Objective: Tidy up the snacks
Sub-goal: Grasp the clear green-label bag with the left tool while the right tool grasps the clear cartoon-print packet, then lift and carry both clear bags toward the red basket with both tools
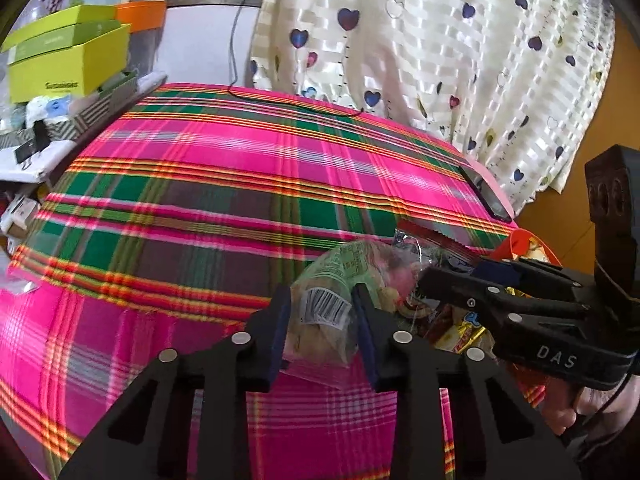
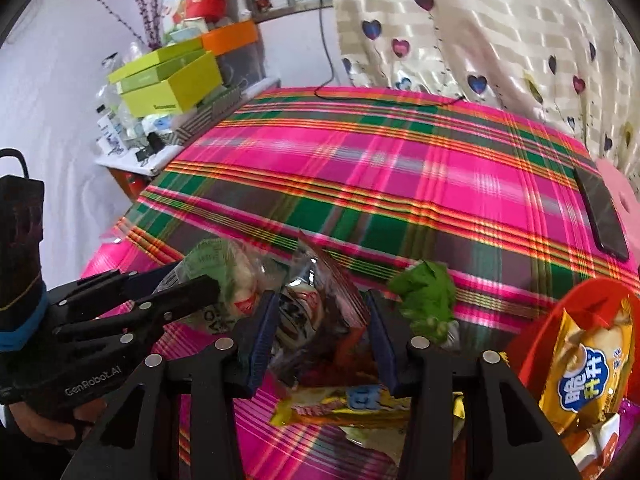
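Observation:
My left gripper [image 1: 320,320] is shut on a clear green-printed snack bag [image 1: 324,304] with a barcode label, held just over the plaid cloth; it also shows in the right wrist view [image 2: 224,276]. My right gripper [image 2: 320,336] is closed around a clear packet with a red sawtooth edge [image 2: 312,312]; in the left wrist view that gripper [image 1: 452,280] comes in from the right. A yellow wrapped bar [image 2: 340,404] lies under it. A crumpled green wrapper [image 2: 428,300] lies just right. A red basket [image 2: 560,320] holds a yellow snack pack [image 2: 588,376].
The pink and green plaid cloth [image 1: 200,184] covers the table. A black phone [image 2: 604,216] lies at its right edge. Green boxes [image 1: 68,60] and clutter stand on a side shelf at the left. A heart-print curtain [image 1: 440,40] hangs behind.

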Demonstrator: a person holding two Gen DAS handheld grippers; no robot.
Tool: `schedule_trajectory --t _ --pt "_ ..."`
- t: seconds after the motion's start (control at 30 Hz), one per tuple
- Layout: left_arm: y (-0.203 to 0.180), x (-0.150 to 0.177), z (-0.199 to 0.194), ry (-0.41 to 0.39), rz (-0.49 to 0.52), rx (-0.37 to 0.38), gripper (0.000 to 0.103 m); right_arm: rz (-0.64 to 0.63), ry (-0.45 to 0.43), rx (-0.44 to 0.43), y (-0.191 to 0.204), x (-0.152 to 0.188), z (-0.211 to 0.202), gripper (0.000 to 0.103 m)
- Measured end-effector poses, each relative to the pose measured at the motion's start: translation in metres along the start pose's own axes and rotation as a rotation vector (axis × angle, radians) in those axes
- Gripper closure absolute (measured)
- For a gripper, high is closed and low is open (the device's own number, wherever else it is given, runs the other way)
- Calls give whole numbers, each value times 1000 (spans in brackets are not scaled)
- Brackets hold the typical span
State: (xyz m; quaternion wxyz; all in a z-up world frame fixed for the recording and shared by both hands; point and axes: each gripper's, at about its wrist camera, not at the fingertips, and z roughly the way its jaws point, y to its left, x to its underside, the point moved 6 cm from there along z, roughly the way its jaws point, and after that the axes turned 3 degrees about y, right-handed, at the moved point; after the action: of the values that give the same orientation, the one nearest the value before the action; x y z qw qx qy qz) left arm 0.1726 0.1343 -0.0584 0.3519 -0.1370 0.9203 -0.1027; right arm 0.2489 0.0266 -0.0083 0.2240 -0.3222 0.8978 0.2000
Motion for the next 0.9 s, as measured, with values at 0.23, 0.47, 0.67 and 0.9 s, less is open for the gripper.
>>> schedule_trajectory --t 0.23,0.47,0.67,0.9 --pt "19 9 -17 -15 -45 -27 74 -30 42 -48 18 6 11 67" --pt "20 12 -17 -6 -49 -3 67 -29 84 -45 23 11 27 66" --pt "16 15 -8 26 -41 58 45 -15 89 -47 20 14 31 71" --pt "10 22 -13 34 0 78 44 -23 64 -37 19 16 23 85"
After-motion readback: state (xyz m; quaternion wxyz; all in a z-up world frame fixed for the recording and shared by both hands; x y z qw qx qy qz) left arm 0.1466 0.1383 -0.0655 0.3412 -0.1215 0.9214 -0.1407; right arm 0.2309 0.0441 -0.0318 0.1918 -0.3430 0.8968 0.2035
